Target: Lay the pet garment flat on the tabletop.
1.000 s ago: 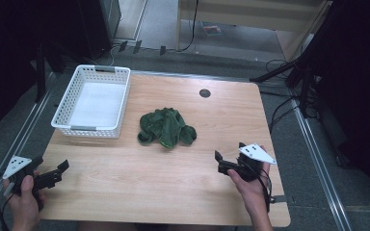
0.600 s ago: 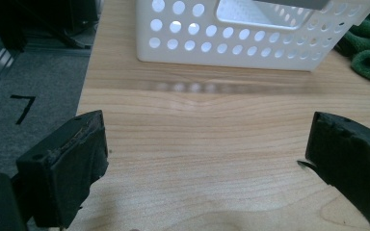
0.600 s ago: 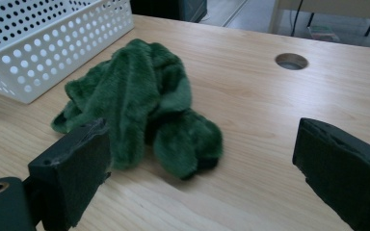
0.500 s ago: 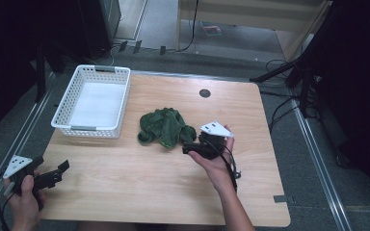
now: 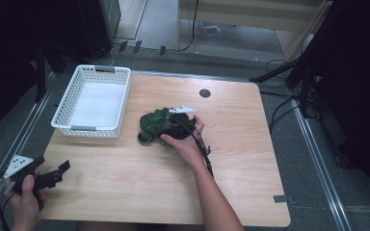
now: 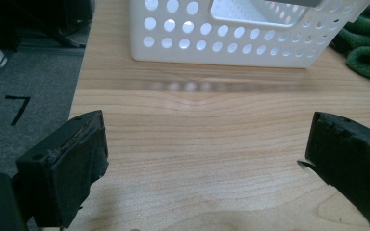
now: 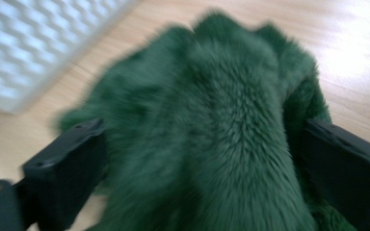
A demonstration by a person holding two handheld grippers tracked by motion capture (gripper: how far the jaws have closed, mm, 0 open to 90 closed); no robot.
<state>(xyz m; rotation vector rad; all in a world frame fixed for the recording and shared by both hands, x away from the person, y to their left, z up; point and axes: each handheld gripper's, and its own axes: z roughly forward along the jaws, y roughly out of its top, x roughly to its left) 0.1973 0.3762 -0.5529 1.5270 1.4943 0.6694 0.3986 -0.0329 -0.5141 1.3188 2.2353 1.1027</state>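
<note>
Green cloth (image 5: 154, 126), fuzzy, bunched in a heap near the middle of the wooden table (image 5: 250, 159), just right of the white basket (image 5: 92, 102). Right gripper (image 5: 166, 126) down on the cloth's right side, hand wrapped round it. Jaws wide apart in the right gripper view, one on each side of a raised fold of the cloth (image 7: 221, 125), not closed on it; whether the pads touch the pile cannot be told. Left gripper (image 5: 60, 172) low at the table's near left corner, well apart from the cloth. Jaws wide open, nothing between them, bare wood below, basket wall (image 6: 241, 38) ahead.
</note>
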